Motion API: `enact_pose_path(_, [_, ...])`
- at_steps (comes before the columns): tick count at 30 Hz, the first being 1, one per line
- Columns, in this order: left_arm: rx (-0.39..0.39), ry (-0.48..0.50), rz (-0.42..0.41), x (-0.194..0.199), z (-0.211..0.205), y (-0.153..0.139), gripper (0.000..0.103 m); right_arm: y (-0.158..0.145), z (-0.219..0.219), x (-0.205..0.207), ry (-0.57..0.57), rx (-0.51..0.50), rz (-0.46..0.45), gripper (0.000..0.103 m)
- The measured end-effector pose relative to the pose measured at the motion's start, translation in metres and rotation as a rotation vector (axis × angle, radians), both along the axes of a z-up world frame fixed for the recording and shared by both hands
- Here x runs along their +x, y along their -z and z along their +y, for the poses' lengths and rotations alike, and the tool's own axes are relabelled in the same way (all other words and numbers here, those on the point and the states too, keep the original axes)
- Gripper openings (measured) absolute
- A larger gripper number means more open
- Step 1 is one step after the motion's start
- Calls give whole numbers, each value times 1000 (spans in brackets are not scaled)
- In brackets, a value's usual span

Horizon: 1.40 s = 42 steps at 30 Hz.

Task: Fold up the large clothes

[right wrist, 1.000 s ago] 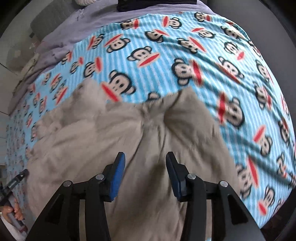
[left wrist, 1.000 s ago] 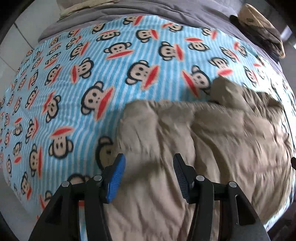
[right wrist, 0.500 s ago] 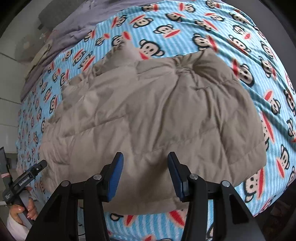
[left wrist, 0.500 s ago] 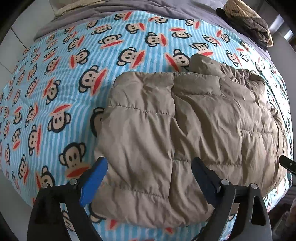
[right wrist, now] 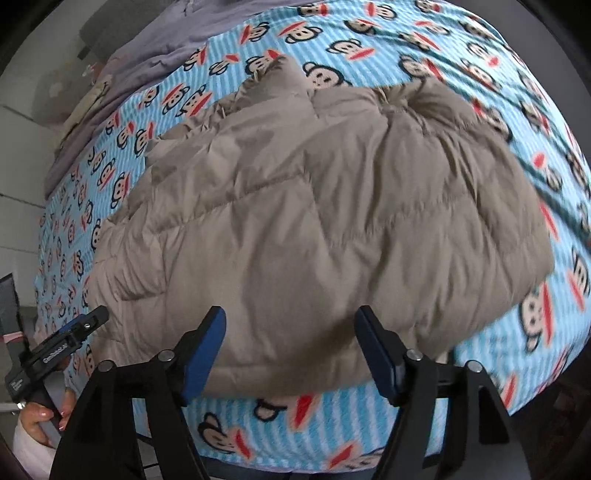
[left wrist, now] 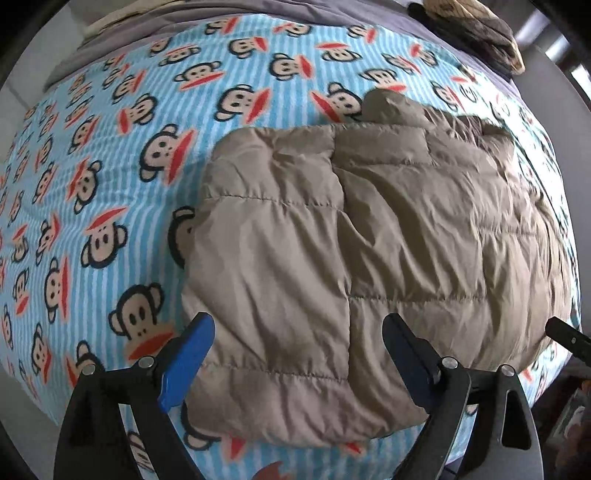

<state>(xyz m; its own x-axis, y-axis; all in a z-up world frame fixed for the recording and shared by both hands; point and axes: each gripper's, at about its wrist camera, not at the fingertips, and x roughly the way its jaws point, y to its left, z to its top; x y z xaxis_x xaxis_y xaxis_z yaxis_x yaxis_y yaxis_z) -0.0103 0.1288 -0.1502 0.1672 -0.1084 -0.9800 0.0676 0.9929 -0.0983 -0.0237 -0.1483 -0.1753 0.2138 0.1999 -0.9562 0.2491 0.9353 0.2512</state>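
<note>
A beige quilted puffer jacket [left wrist: 369,236] lies folded into a rough rectangle on a blue striped blanket with cartoon monkeys [left wrist: 110,166]. The same jacket [right wrist: 314,221] fills the middle of the right wrist view. My left gripper [left wrist: 297,339] hangs open above the jacket's near left part, its blue pads wide apart and holding nothing. My right gripper [right wrist: 290,332] is above the jacket's near edge; its jaws are opening and nothing is pinched between them. The left gripper's tip [right wrist: 74,332] and the hand holding it [right wrist: 40,413] show at the lower left of the right wrist view.
A grey sheet [left wrist: 258,7] covers the far part of the bed. A dark and tan bundle of clothes [left wrist: 476,26] lies at the far right corner. The bed's near edge runs just below the jacket [right wrist: 295,424]. White floor tiles [left wrist: 22,81] show at the left.
Both grippers have let go of the jacket and drawn back toward the bed's near edge, so the whole folded jacket now shows. Both sets of jaws stand wider than before.
</note>
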Motion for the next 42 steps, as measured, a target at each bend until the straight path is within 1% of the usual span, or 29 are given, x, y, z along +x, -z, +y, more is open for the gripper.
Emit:
enact_pose_path(1, [4,15,3,0,-1,1,93,1,2,-6,11,9,4,77])
enact_pose_path(2, [6,24,4,-1,-2,1,93,3,5,-11,20,18,8,86])
enact_pose_path(3, [9,34,6,-2,-2,1,93,4,6,-15,30,29,8,87])
enact_pose_path(7, [6,33,-8,-4,2,-6,93,6,13,-23,53,73,13,87])
enact_pose_path(13, [13,18,-34,-10,7,-12,93,3,31,-18,-3,91,-16,88])
enact_pose_path(15, [7,6,-45,-15,9,-15,93,6,37,-19,-24,107,3,88])
enact_pose_path(18, [3,-20,-58,-24,13,-16,93,14,42,-22,-41,126,54,88])
enact_pose_path(21, [13,-53,-58,-38,20,-13,93,16,45,-30,-46,141,58,88])
enact_pose_path(24, [-9,-78,-48,-53,29,-10,93,18,46,-40,-38,165,56,88])
enact_pose_path(27, [-61,-93,-21,-66,40,-4,93,26,44,-50,-21,226,64,88])
enact_pose_path(29, [-127,-133,-4,-74,50,0,93,37,44,-56,2,277,74,88])
enact_pose_path(32, [-218,-185,30,-84,63,10,93,57,45,-62,61,377,93,88])
enact_pose_path(35, [-283,-229,57,-91,74,21,93,77,51,-65,118,493,93,88])
enact_pose_path(38, [-315,-263,75,-93,84,29,93,92,62,-66,149,585,99,88])
enact_pose_path(42, [-367,-294,49,-88,99,29,93,103,75,-59,168,638,89,88])
